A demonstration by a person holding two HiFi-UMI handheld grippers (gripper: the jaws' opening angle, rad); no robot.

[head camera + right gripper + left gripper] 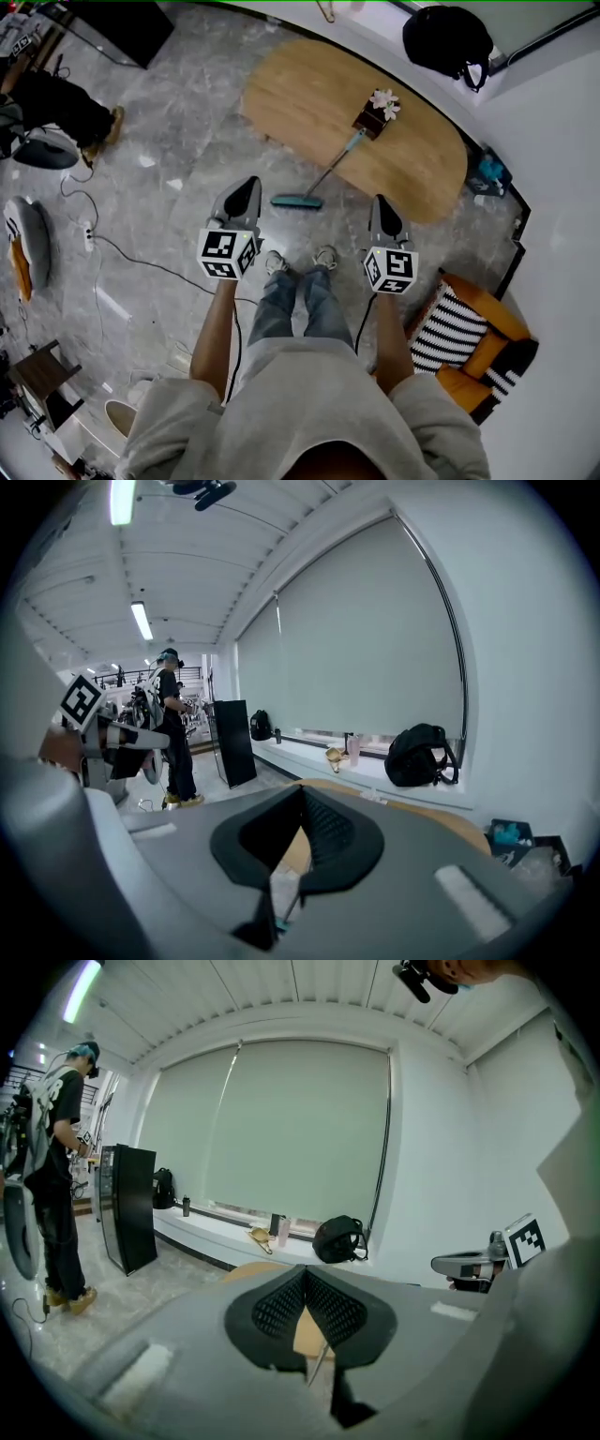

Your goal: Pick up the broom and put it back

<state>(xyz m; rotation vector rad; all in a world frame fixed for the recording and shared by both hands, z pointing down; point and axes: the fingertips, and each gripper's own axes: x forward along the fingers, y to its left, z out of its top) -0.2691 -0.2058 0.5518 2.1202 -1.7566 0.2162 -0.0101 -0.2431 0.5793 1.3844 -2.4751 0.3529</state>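
The broom lies ahead of my feet, its teal head (pixel 297 201) on the grey floor and its thin handle (pixel 336 167) slanting up against the wooden table's edge. My left gripper (pixel 248 184) hovers just left of the broom head, jaws together with nothing between them. To the right of the head my right gripper (pixel 382 201) is also shut and empty. In the left gripper view the pads (pixel 281 1305) meet at the tip and the handle (pixel 320 1363) shows below them. The right gripper view shows its pads (pixel 323 829) closed too.
An oval wooden table (pixel 412 173) carries a small box of flowers (pixel 378 112). A black backpack (pixel 448 39) sits on the window ledge. A striped chair (pixel 466 336) stands close at my right. Cables (pixel 122 248) cross the floor at left. Another person (pixel 54 1176) stands by a black cabinet (pixel 128 1206).
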